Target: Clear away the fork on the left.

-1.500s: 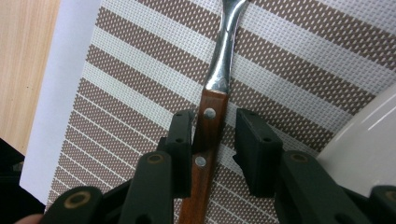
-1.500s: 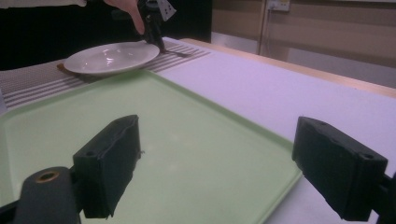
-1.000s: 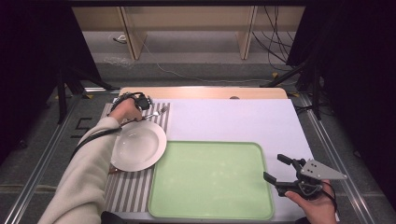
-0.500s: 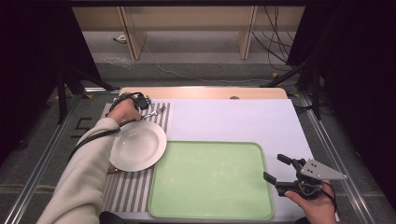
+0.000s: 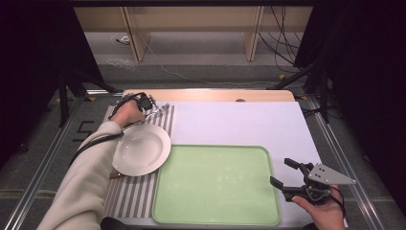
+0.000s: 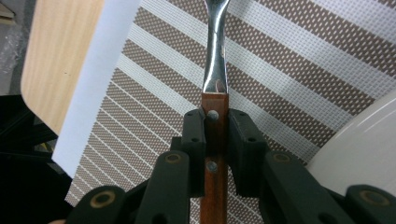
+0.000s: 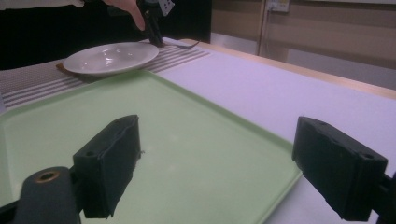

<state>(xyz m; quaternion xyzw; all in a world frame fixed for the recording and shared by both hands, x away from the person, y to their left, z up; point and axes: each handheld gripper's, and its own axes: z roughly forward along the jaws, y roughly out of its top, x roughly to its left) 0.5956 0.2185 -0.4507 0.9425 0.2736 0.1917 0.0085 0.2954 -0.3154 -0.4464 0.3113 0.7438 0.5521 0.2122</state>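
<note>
Nothing has shifted since a second ago: both hands sit where they were, and the fork, plate and tray lie as before.

Counted on the table: one fork [image 6: 215, 65], one white plate [image 5: 141, 149], one pale green tray [image 5: 216, 184], one striped placemat [image 5: 134, 194] and one white sheet [image 5: 239, 123] covering most of the tabletop. A brown handle end pokes out from under the plate's near edge; what it belongs to cannot be told.

Left gripper [image 6: 216, 140] has its jaws drawn in close on the fork's wooden handle, both pads pressing its sides just below the metal neck. The fork lies at the far end of the placemat, just beyond the plate, tines pointing away from the hand.

Right gripper [image 5: 286, 173] hovers by the tray's near right corner with its jaws spread wide, holding nothing; the pads [image 7: 109, 154] stand over the tray's rim without touching it.
</note>
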